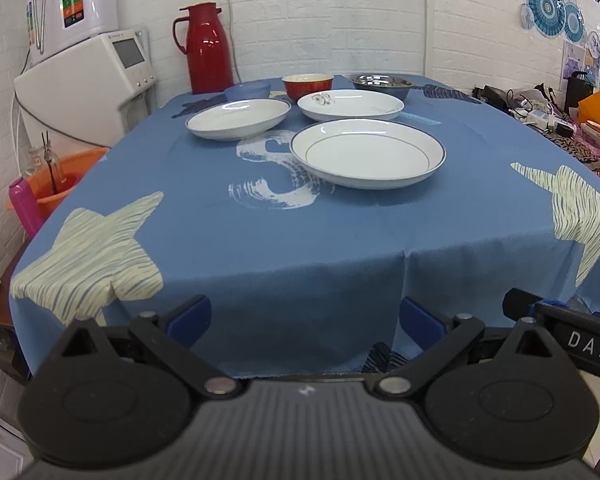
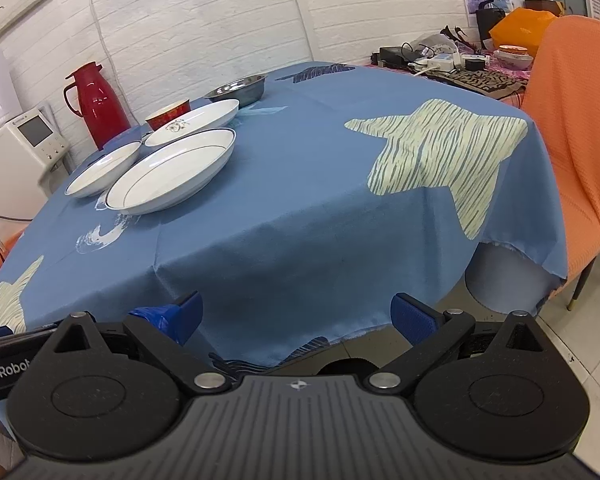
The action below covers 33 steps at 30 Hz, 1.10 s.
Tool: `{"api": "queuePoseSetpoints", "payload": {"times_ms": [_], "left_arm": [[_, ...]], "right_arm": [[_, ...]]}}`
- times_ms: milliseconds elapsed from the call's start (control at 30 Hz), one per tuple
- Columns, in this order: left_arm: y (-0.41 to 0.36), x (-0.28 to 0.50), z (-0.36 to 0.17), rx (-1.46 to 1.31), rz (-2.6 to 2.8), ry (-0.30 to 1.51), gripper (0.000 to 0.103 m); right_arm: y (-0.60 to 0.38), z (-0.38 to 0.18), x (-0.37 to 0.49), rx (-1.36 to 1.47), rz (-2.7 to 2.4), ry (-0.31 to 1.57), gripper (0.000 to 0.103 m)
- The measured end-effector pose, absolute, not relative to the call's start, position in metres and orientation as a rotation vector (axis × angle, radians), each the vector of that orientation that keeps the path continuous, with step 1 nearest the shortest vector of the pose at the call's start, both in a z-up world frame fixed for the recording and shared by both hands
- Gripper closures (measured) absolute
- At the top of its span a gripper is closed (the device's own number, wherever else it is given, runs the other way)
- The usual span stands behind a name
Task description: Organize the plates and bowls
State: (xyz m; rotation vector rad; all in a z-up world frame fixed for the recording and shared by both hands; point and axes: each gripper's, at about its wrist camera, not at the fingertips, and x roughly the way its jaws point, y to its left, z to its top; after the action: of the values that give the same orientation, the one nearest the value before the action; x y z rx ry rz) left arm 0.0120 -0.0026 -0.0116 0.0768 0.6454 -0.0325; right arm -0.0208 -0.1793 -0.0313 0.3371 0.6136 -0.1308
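My left claw [image 1: 305, 316]: wide apart and holding nothing. It hangs just off the near edge of the table, in front of the blue tablecloth [image 1: 260, 240].

My right claw [image 2: 296, 314]: also wide apart and empty, off the same near edge, more to the right side.

Nearest plate: the blue-rimmed plate [image 1: 367, 153] sits past the middle of the table, straight ahead of my left claw and a bit to the right. From my right claw it lies far off to the left.

Other plates: a plain white plate [image 1: 238, 118] is behind it on the left, and a flower-print plate [image 1: 350, 105] is behind it in the middle. None of them touch.

Bowls: a blue bowl [image 1: 247, 90], a red bowl [image 1: 308, 85] and a steel bowl [image 1: 381, 84] stand in a row at the far edge.

Which claw is nearer: I think my left one, because the plates are right in front of it.

Next move, my guess: reach forward over the cloth to the near rim of the blue-rimmed plate.
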Motion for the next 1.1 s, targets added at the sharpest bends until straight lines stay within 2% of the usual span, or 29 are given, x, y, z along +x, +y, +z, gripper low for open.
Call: {"api": "queuePoseSetpoints", "payload": {"times_ms": [633,800,1100], "left_arm": [[-0.001,0.013,-0.013,0.067,-0.033,0.651,0.003],[0.007,0.026,0.004,0.066,-0.042,0.616,0.003],[0.047,0.109,0.03,-0.047,-0.114,0.751,0.003]], "right_arm": [[-0.18,-0.032,-0.021,0.337,-0.131,0.614,0.015],[-0.183,-0.018,-0.021,0.333,-0.143,0.569,0.015],[-0.187,0.03,0.069,0.178,-0.061,0.547,0.015]]}}
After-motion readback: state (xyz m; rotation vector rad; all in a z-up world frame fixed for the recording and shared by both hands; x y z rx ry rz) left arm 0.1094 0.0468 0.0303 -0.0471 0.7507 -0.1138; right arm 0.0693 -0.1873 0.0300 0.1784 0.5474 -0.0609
